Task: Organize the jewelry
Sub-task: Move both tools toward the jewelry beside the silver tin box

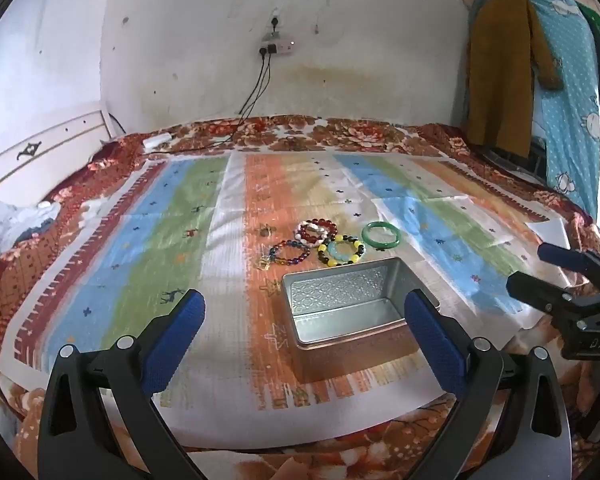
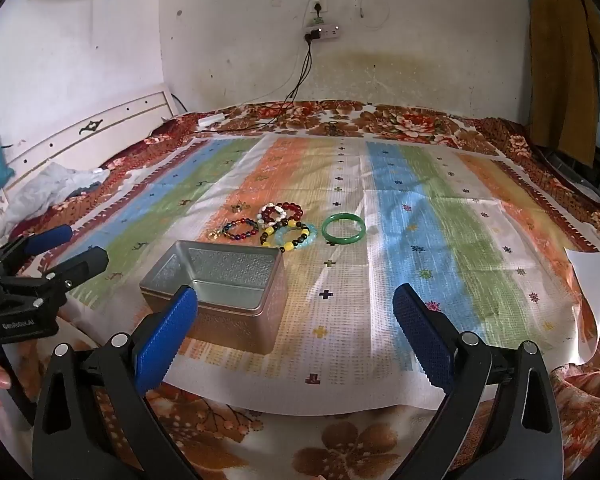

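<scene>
An open metal tin (image 1: 352, 308) sits on the striped cloth (image 1: 172, 240) spread over the bed (image 2: 400, 120), its mouth up and nothing in it, so the sorting looks not yet begun. It stands nearer than the jewelry, between the claws and the pieces, which makes it a short carry from pile to tin.

The jewelry lies just beyond the tin's far edge. A red bead bracelet (image 2: 288, 209) overlaps a white bead one (image 2: 269, 213); a dark multicolour bracelet (image 2: 241, 229) with a small gold charm (image 2: 213, 235) lies to their left, and a yellow-and-pale-blue bracelet (image 2: 290, 236) on the near right of the cluster. These four touch or overlap, so lifting one may drag a neighbour. A green bangle (image 2: 343, 229) lies alone just right of the cluster, flat and free on all sides, likely the easiest first pick.

The left claw (image 1: 304, 318) hangs near the bed's front edge with its blue pads (image 1: 176, 332) spread wide and nothing between them; through its gap the tin is framed. The right claw (image 2: 296, 320) is likewise wide open and empty, to the right of the tin, its line of sight running toward the bangle. Each claw shows in the other's view at the edge, so they are held side by side, well short of the jewelry.

Beyond the cloth, a white charger (image 1: 156, 140) and cables (image 1: 256, 92) run to a wall socket (image 1: 275, 49), clear of the work.
</scene>
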### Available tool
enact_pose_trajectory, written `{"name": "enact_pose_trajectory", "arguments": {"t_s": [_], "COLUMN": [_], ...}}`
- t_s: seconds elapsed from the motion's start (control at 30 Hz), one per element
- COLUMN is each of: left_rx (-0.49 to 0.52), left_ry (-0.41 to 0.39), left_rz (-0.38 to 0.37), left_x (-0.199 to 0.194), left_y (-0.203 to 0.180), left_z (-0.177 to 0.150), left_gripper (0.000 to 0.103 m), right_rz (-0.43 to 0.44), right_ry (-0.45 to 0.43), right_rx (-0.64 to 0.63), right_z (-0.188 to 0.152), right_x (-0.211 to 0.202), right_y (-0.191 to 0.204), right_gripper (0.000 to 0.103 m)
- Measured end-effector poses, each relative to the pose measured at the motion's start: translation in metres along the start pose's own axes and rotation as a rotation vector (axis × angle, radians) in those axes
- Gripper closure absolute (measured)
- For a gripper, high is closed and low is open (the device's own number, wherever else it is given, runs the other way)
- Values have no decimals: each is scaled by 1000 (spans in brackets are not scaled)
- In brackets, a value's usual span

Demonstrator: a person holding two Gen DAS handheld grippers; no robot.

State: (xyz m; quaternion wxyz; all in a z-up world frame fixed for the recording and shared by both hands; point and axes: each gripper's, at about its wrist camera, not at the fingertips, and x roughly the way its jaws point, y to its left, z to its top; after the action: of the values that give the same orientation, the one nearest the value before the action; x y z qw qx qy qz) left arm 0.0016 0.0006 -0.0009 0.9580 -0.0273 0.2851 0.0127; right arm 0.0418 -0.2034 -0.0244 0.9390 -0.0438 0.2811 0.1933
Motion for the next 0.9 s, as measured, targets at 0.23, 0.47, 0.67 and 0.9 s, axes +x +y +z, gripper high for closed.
{"name": "enact_pose_trajectory", "arguments": {"t_s": [0.23, 0.47, 0.67, 0.9], "left_rx": [-7, 49, 32, -50], "left_ry": [66, 46, 81, 102], "left_rz": [-16, -37, -19, -35], "left_x": [10, 13, 18, 17], "left_y": [14, -8, -6, 9], "left_z": [10, -7, -8, -8], "left_gripper": [5, 5, 5, 5], "right_rz": [-27, -21, -18, -13], "right_ry": [-6, 3, 0, 13], "right_rx": [22, 57, 42, 20], "right_z": [1, 1, 1, 0], "right_x": [1, 3, 2, 4], "right_y": [-5, -12, -9, -6], "right_gripper": [4, 4, 4, 4]}}
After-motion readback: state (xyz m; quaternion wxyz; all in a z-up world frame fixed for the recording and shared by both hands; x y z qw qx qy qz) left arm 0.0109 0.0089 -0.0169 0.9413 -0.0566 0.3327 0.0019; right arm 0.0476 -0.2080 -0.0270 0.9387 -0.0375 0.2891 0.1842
